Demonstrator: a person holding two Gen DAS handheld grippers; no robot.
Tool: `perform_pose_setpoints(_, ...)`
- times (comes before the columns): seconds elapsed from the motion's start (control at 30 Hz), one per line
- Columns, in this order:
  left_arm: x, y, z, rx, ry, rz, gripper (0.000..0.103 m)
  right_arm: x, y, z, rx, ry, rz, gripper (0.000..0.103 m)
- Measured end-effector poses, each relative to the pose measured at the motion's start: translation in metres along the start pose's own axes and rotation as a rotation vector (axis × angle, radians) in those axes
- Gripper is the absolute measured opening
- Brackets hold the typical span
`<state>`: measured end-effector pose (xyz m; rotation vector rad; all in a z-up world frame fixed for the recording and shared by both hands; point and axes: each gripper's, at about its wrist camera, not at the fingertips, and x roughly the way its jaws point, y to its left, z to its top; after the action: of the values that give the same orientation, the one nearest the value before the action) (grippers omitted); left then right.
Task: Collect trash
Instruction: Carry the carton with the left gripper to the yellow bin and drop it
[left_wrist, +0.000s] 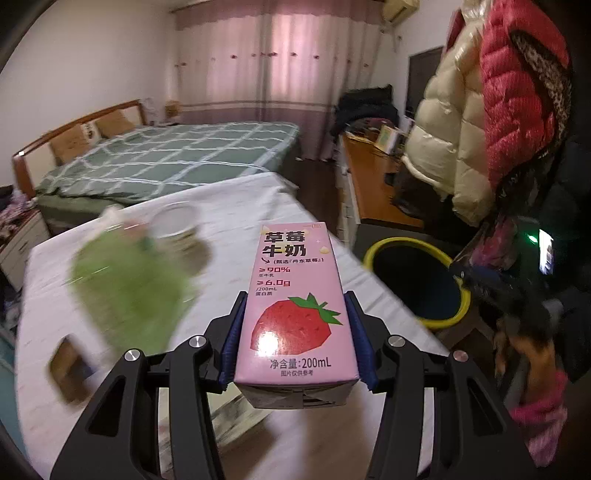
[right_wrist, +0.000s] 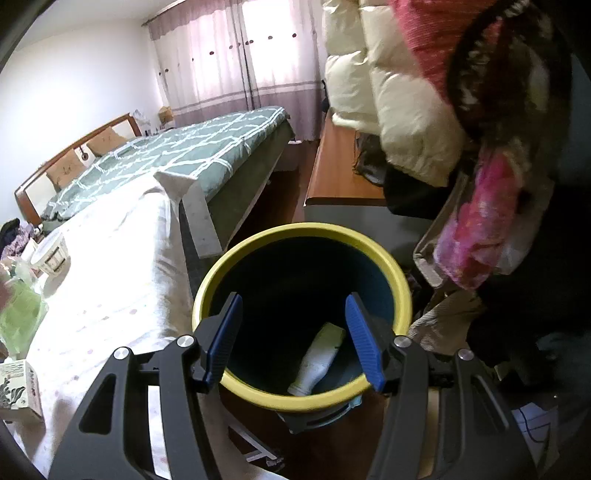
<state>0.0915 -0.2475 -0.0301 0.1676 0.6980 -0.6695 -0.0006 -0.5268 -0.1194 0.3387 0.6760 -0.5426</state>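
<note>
Between left jaws: left gripper (left_wrist: 295, 332) tilted downward, pinching strawberry milk carton (left_wrist: 295, 295).
Below right jaws: right gripper (right_wrist: 293, 341) spread, empty, over yellow-rimmed bin (right_wrist: 399, 280) holding 1 white bottle (right_wrist: 317, 360).

On the table in the left wrist view, a green bag (left_wrist: 129, 291) and a round container (left_wrist: 177, 225) behind it smear into blur, as does a small box (left_wrist: 68, 369) at the near left; no print can be read. The pink milk carton (left_wrist: 295, 306) hides the table behind it. In the right wrist view, the white bottle (right_wrist: 317, 362) in the yellow-rimmed bin (right_wrist: 236, 254) is partly hidden (a blue pad crosses its upper end). A patterned box (right_wrist: 20, 387) is cut by the left edge.
</note>
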Motion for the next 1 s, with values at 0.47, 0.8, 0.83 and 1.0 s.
perform_pose_setpoints(0.47, 0.170, -0.126, 0.050, 0.081, 0.198, -0.134, 0.051, -0.038, -0.056, 0.002, 0.078, -0.082, -0.047, 0.061)
perform_pose_setpoints(0.8, 0.209, -0.157, 0.053, 0.102, 0.197, -0.081, 0.079, -0.038, -0.072, 0.002, 0.106, -0.077, -0.075, 0.064)
perform_pose_setpoints(0.83, 0.204, -0.155, 0.054, 0.101, 0.191, -0.082, 0.079, -0.039, -0.073, 0.002, 0.105, -0.078, -0.075, 0.064)
perform_pose_setpoints(1.0, 0.151, -0.117, 0.057, 0.052, 0.117, -0.085, 0.084, -0.036, -0.056, 0.004, 0.080, -0.077, -0.058, 0.064)
